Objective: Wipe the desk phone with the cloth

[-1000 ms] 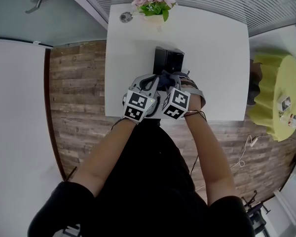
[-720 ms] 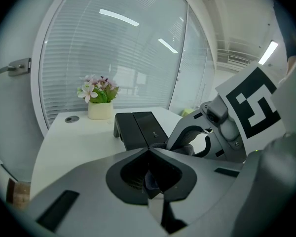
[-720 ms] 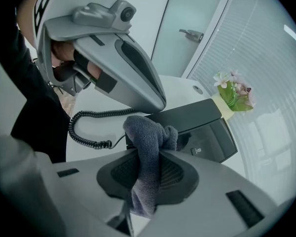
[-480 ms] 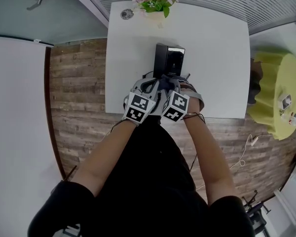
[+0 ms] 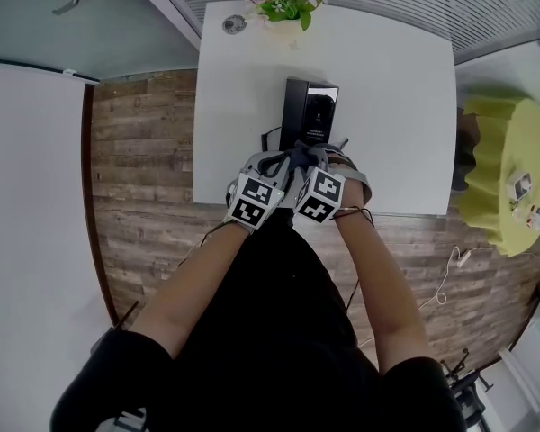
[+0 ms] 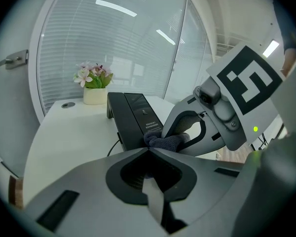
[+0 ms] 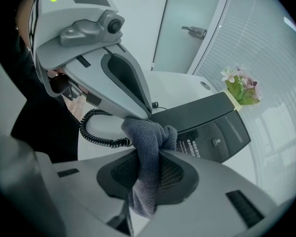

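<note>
With the right gripper's (image 7: 149, 153) jaws pinching the grey cloth (image 7: 146, 132) and the left gripper's (image 6: 148, 150) pressed together (tips at the cloth), a hard wipe could snag the coiled cord (image 7: 94, 132) and drag the desk phone (image 7: 207, 117).

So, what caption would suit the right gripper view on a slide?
Right gripper shut on a grey cloth, close to the black desk phone on the white table.

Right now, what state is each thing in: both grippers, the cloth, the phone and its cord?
Left gripper: jaws shut, tips against the cloth.
Right gripper: shut on the cloth.
Cloth: bunched, hanging down through the right jaws.
Phone: standing on the table, handset seemingly in place.
Cord: coiled, lying on the table.
</note>
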`<state>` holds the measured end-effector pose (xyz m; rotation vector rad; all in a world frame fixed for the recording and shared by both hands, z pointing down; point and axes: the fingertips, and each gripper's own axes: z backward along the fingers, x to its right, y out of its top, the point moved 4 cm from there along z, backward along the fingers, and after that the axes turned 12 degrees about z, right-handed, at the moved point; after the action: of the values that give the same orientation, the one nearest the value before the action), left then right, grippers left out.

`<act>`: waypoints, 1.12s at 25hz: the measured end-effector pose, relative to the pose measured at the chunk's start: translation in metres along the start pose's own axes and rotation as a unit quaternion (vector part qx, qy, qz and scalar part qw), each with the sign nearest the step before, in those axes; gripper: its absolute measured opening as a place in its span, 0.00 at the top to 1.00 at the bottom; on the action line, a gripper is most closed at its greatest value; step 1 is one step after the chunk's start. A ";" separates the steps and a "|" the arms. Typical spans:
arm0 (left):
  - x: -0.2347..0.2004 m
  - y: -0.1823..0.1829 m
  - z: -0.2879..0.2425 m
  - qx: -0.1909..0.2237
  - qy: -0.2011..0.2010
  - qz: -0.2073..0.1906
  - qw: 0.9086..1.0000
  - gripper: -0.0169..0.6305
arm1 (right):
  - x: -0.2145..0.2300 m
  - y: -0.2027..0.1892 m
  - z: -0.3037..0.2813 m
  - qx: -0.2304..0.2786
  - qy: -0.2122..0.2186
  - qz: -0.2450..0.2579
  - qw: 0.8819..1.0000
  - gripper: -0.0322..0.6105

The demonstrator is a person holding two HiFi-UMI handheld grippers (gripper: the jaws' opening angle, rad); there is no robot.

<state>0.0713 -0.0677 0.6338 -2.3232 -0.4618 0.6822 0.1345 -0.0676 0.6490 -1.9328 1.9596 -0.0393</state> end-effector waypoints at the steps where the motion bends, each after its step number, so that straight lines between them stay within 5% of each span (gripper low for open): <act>1: 0.001 -0.001 0.000 -0.003 -0.001 -0.002 1.000 0.96 | -0.001 -0.001 0.000 0.000 0.002 0.000 1.000 0.81; 11: 0.010 0.012 0.029 0.016 -0.015 -0.004 1.000 0.96 | -0.024 -0.008 0.028 0.053 0.031 -0.080 0.995 0.80; 17: 0.018 0.054 0.066 0.064 -0.011 -0.018 0.998 0.96 | -0.011 -0.012 0.076 0.111 -0.023 -0.148 0.982 0.80; 22: 0.032 0.092 0.100 0.107 -0.018 -0.037 0.993 0.96 | 0.016 -0.003 0.136 0.207 -0.099 -0.198 0.953 0.80; 28: 0.065 0.145 0.142 0.172 -0.039 -0.075 0.982 0.96 | 0.050 0.004 0.215 0.327 -0.182 -0.252 0.893 0.80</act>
<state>0.0614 -0.0696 0.4212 -1.9239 -0.5047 0.7188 0.1941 -0.0631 0.4366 -1.7493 0.9832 -0.3921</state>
